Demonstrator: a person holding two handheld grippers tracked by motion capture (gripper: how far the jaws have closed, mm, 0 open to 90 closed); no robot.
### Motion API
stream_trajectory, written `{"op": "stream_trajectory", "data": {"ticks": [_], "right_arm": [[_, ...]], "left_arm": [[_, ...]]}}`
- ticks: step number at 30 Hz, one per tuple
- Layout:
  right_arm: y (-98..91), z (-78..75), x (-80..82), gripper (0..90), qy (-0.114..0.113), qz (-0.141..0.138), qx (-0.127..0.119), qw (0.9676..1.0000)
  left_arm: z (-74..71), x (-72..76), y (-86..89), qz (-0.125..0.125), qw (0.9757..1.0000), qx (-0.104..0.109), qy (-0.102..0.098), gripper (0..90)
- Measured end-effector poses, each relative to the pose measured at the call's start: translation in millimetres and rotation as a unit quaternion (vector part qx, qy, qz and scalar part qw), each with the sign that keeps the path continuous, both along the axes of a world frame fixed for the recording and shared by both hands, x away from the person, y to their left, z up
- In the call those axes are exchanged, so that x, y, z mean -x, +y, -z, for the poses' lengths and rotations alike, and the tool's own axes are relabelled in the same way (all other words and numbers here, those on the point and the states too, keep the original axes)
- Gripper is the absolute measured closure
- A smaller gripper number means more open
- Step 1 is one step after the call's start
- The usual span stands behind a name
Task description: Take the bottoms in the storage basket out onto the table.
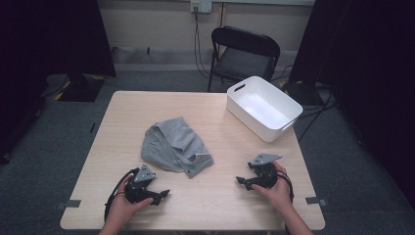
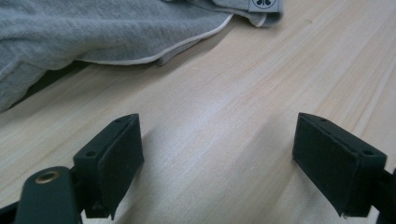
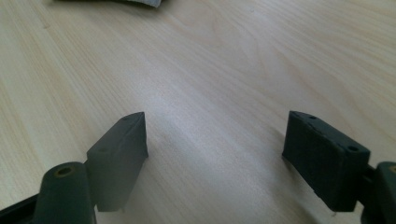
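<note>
A crumpled grey garment (image 1: 175, 146) lies mid-desk (image 1: 220, 205), with the left gripper (image 1: 164, 194) just below it and the right gripper (image 1: 241, 181) further off, both with fingers (image 2: 119, 151) apart, holding nothing.

Garment (image 1: 175, 146), frame centre: plain grey, white edging, small white label. Bin (image 1: 263, 107), upper right: white. Table (image 1: 210, 200): pale wood grain. Both grippers (image 1: 164, 194) (image 1: 241, 181): black. Chair (image 1: 244, 54), top: black.
</note>
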State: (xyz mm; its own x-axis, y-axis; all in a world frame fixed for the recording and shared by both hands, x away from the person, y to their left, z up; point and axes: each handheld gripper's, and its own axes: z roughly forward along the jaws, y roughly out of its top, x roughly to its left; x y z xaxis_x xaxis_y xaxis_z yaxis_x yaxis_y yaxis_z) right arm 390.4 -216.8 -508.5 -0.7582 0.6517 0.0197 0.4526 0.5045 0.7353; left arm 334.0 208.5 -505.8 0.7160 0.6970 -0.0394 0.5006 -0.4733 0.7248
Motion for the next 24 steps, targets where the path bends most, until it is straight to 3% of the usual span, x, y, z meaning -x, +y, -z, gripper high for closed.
{"op": "stream_trajectory", "data": {"ticks": [3, 8, 13, 14, 15, 16, 19, 22, 24], "right_arm": [[2.2, 1.5, 1.5, 17.8, -0.009, -0.001, 0.003, 1.0], [3.0, 2.1, 1.4, 16.8, -0.007, -0.005, 0.002, 1.0], [3.4, 2.2, 1.7, 16.6, -0.007, -0.004, 0.002, 1.0], [3.4, 2.2, 1.7, 16.6, -0.007, -0.004, 0.002, 1.0], [3.4, 2.2, 1.7, 16.6, -0.007, -0.004, 0.001, 1.0], [3.4, 2.2, 1.7, 16.6, -0.007, -0.004, 0.001, 1.0], [3.4, 2.2, 1.8, 16.7, -0.007, -0.004, 0.001, 1.0], [3.4, 2.2, 1.8, 16.7, -0.007, -0.004, 0.002, 1.0], [3.4, 2.2, 1.8, 16.7, -0.007, -0.004, 0.002, 1.0]], "left_arm": [[-1.3, -0.3, 2.4, -0.005, 1.0, -0.005, -0.001, 16.0], [-5.1, -2.0, 9.4, -0.017, 0.9998, 0.004, -0.008, 16.0], [-19.1, -10.4, 27.0, -0.056, 0.9978, 0.029, -0.019, 17.4], [-21.6, -12.2, 29.8, -0.064, 0.9974, 0.025, -0.021, 18.7], [-23.9, -14.7, 33.0, -0.072, 0.997, 0.021, -0.021, 22.5], [-24.6, -16.2, 35.2, -0.077, 0.9963, 0.031, -0.022, 26.4], [-25.4, -19.1, 38.4, -0.071, 0.9965, 0.036, -0.026, 36.7], [-27.5, -26.9, 40.0, -0.071, 0.9965, 0.031, -0.033, 39.4], [-31.2, -33.3, 31.4, -0.058, 0.9964, 0.039, -0.049, 39.8]]}}
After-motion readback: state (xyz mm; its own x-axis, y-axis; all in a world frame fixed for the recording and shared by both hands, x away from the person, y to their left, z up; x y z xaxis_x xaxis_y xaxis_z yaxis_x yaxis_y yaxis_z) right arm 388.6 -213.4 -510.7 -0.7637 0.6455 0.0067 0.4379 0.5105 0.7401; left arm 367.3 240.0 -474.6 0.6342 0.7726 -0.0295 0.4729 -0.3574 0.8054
